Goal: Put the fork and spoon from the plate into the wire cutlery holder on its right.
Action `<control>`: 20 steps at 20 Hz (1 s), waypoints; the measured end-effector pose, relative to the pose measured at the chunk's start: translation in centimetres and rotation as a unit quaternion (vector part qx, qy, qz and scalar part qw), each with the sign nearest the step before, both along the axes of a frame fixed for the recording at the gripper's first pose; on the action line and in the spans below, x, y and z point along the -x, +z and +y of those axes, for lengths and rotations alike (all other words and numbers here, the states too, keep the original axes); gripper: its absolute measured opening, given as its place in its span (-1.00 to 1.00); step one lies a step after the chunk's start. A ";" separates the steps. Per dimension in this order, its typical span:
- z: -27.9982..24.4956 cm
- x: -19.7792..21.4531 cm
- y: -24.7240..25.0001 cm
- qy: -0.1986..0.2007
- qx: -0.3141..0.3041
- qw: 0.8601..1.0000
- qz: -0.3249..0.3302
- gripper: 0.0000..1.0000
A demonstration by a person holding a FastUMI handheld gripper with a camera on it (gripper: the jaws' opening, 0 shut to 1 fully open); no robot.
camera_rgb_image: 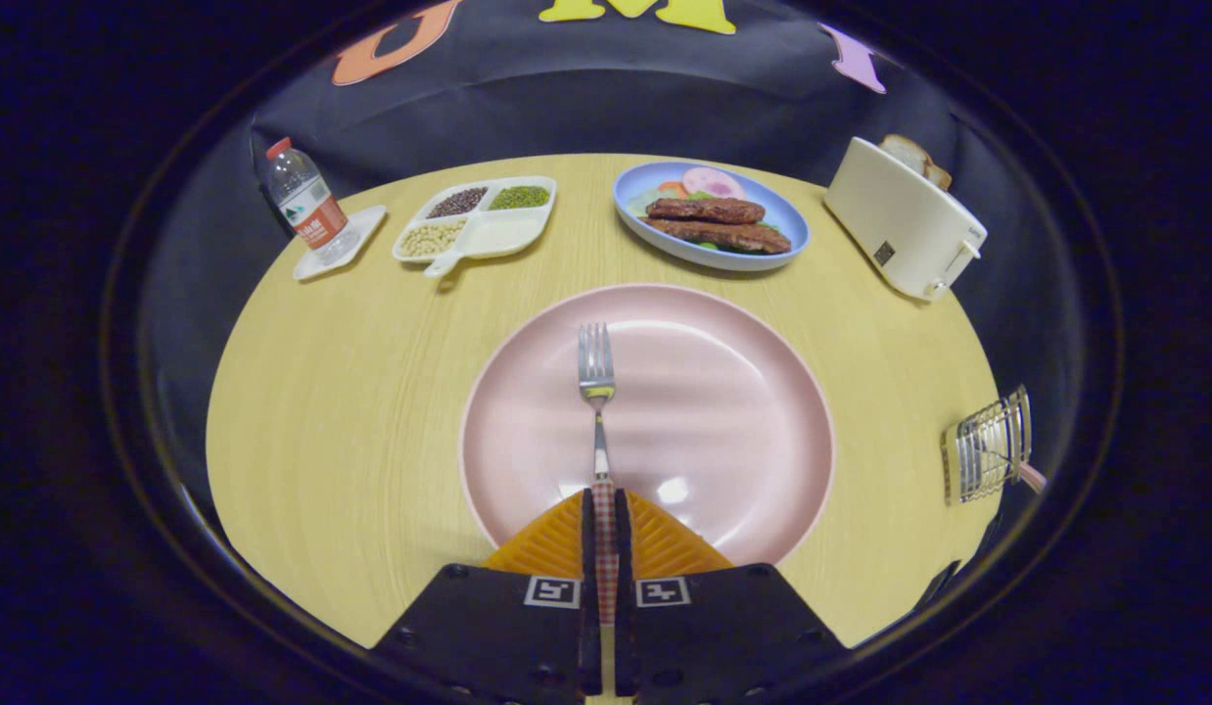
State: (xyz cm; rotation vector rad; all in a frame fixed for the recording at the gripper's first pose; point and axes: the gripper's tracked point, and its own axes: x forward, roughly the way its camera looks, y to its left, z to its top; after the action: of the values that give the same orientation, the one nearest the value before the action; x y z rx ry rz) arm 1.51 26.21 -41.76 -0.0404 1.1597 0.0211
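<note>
A metal fork (596, 392) with a checked handle lies over the round pink plate (723, 411), its tines pointing away from me. My gripper (603, 504) is shut on the fork's handle, both fingers pressing on it at the plate's near rim. The wire cutlery holder (988, 446) stands on the table far to the right of the plate, with a pink handle end showing at its base.
On the round wooden table (351, 392) beyond the plate are a blue plate of food (712, 215), a white divided tray of beans (474, 223) and a water bottle (307, 201) on a white coaster. A cream toaster (905, 225) with bread stands at the back right.
</note>
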 end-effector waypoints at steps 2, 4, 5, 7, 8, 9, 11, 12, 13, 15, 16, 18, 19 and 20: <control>-0.1 -0.1 0.6 0.015 -0.005 1.000 -0.010 -0.88; -0.8 0.3 1.9 0.017 -0.002 1.000 -0.016 -0.88; -1.3 0.6 2.5 0.017 0.001 1.000 -0.016 -0.89; -2.0 1.2 4.0 0.022 -0.003 1.000 -0.015 -0.89; -2.5 1.4 5.0 0.026 -0.004 0.999 -0.018 -0.89; -3.1 1.5 5.9 0.031 -0.001 0.999 -0.024 -0.89; -4.3 1.9 7.9 0.040 -0.004 0.999 -0.031 -0.89; -5.1 2.2 8.9 0.040 -0.004 0.999 -0.031 -0.89; -5.9 2.6 9.8 0.036 -0.008 0.999 -0.028 -0.88; -7.3 3.4 11.5 0.032 -0.024 0.999 -0.023 -0.89; -8.4 3.6 12.2 0.033 -0.025 0.999 -0.021 -0.89; -10.9 3.9 13.6 0.036 -0.021 0.999 -0.026 -0.88; -12.0 4.1 14.3 0.039 -0.023 0.999 -0.029 -0.89; -13.1 4.3 15.0 0.041 -0.026 0.998 -0.030 -0.89</control>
State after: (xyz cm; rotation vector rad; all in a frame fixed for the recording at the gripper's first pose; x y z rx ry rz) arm -2.78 13.14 -26.79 -0.0430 1.0964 0.1216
